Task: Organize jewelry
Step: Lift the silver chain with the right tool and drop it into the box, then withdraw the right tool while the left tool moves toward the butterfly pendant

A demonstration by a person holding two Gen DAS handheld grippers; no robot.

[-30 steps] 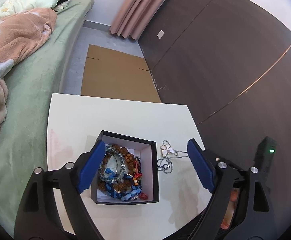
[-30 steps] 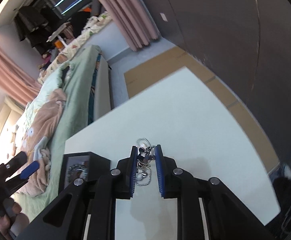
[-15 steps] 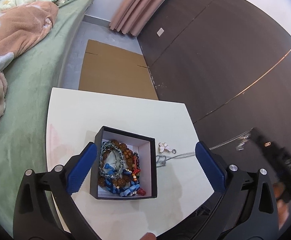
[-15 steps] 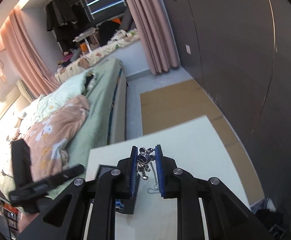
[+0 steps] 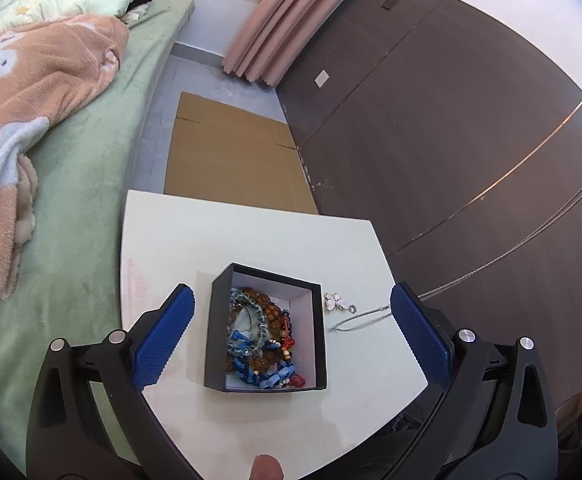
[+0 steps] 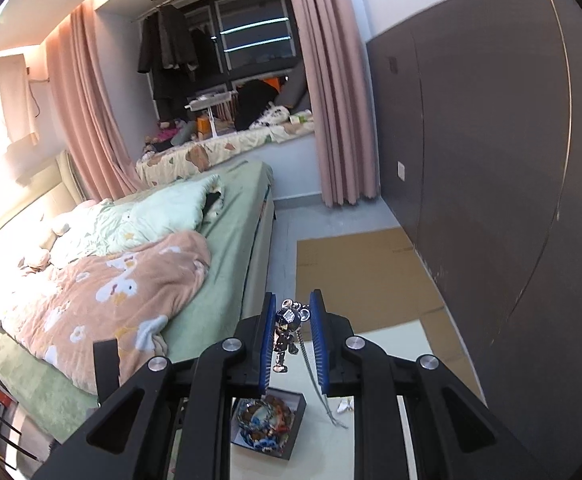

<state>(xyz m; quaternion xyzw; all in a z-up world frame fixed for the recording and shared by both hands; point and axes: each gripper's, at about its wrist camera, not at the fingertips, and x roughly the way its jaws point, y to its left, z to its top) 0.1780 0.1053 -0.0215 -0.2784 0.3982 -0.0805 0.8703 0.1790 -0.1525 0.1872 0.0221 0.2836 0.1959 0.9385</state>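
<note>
A silver necklace (image 6: 306,354) with a mouse-shaped charm (image 6: 287,330) hangs from the right gripper (image 6: 293,342), lifted above a white table (image 5: 251,232).

The right gripper's blue pads are clamped on the charm, and its chain trails down to the tabletop beside a butterfly pendant (image 5: 337,302). Just left of the pendant sits an open black jewelry box (image 5: 265,334) filled with beaded bracelets (image 5: 261,336). The left gripper (image 5: 291,334) hovers over the box, jaws spread wide and holding nothing.
</note>
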